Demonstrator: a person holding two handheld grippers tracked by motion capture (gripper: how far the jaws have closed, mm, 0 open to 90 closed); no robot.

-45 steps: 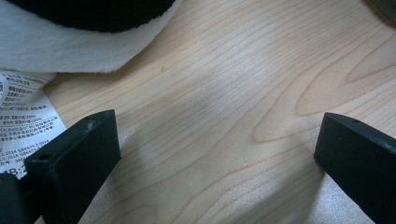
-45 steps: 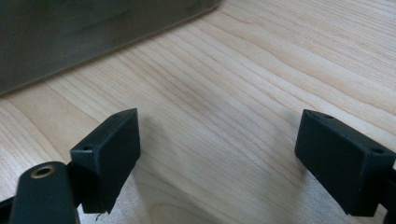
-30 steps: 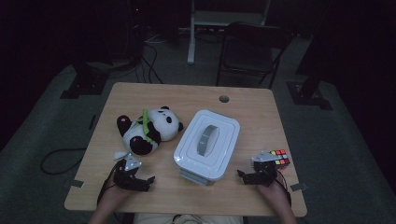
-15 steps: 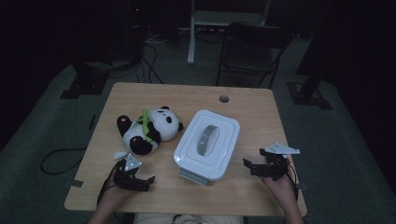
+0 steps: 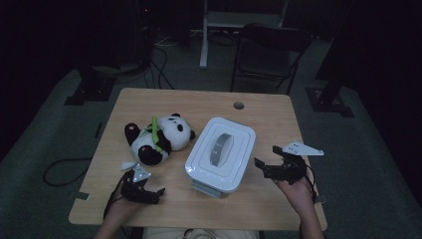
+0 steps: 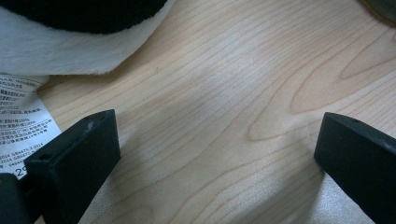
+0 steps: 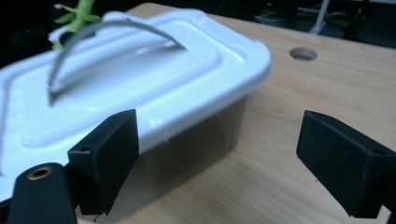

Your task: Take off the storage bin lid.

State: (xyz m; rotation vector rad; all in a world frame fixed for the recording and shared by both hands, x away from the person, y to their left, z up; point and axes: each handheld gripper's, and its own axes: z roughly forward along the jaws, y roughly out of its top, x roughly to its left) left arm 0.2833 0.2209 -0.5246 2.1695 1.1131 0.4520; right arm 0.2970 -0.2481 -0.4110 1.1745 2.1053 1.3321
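My left gripper (image 5: 158,191) rests low on the table (image 5: 278,119), jaws spread wide and empty, near the panda (image 5: 158,138). My right gripper (image 5: 266,159) hovers with jaws wide apart, just beside the lidded white box (image 5: 221,152).

Left gripper (image 5: 149,191): black body, two blocky matte-black jaws with squared faces, small screw hole near one jaw's edge; pale grey three-cornered plate on top; dark cable (image 5: 112,196) trailing from it.
Right gripper (image 5: 266,159): same black build, brass-coloured ring (image 7: 39,173) at jaw base, pale three-cornered plate (image 5: 300,148) on top, thin dark cable.
Hands (image 5: 297,191): bare, no sleeves visible.
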